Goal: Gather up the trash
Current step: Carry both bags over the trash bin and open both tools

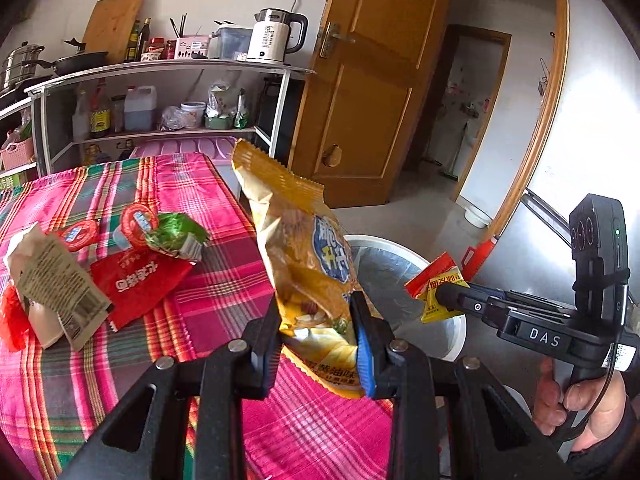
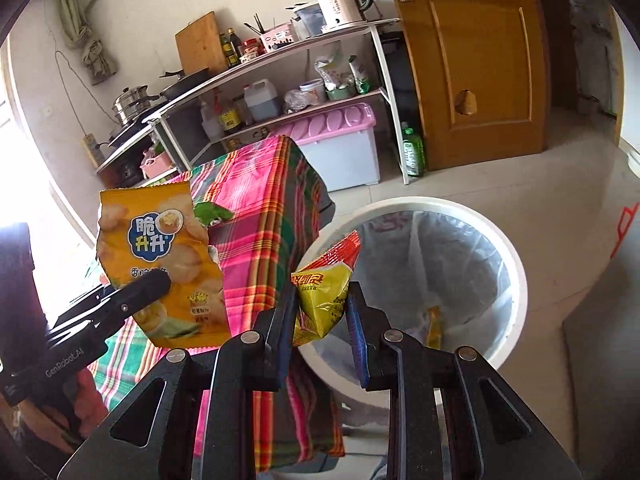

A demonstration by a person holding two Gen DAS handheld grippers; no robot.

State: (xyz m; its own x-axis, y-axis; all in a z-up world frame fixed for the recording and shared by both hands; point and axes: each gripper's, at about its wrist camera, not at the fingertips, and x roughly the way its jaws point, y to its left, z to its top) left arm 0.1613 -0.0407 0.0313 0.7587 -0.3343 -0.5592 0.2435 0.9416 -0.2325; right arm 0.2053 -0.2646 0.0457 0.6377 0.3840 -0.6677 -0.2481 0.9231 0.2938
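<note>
My left gripper (image 1: 316, 336) is squeezing a big orange snack bag (image 1: 304, 264). The bag stands up tall between the two fingers, with its crinkly top edge high above them. Under this gripper is the edge of the table with the pink checked cloth (image 1: 224, 292).

My right gripper (image 2: 320, 320) is pinching a small yellow and red packet (image 2: 320, 300). The packet sticks up from the fingers and its red corner points up and to the right. In the left view I see the same packet (image 1: 438, 286) off to the right of my left gripper, held at the tip of my right gripper (image 1: 448, 294).

The white trash bin (image 2: 516, 272) is just ahead of my right gripper and a bit to the right. It has a clear bag inside, and something orange lies at the bottom. The packet hangs over the near-left rim of the bin.

To the left of my left gripper, more trash lies on the cloth: a red wrapper (image 1: 140, 284), a green wrapper (image 1: 178, 236), two little cups with red lids (image 1: 138, 220), and a pale paper bag (image 1: 48, 280).

From the right view, the orange bag (image 2: 160, 256) is off to the left, held by my left gripper (image 2: 160, 284).
</note>
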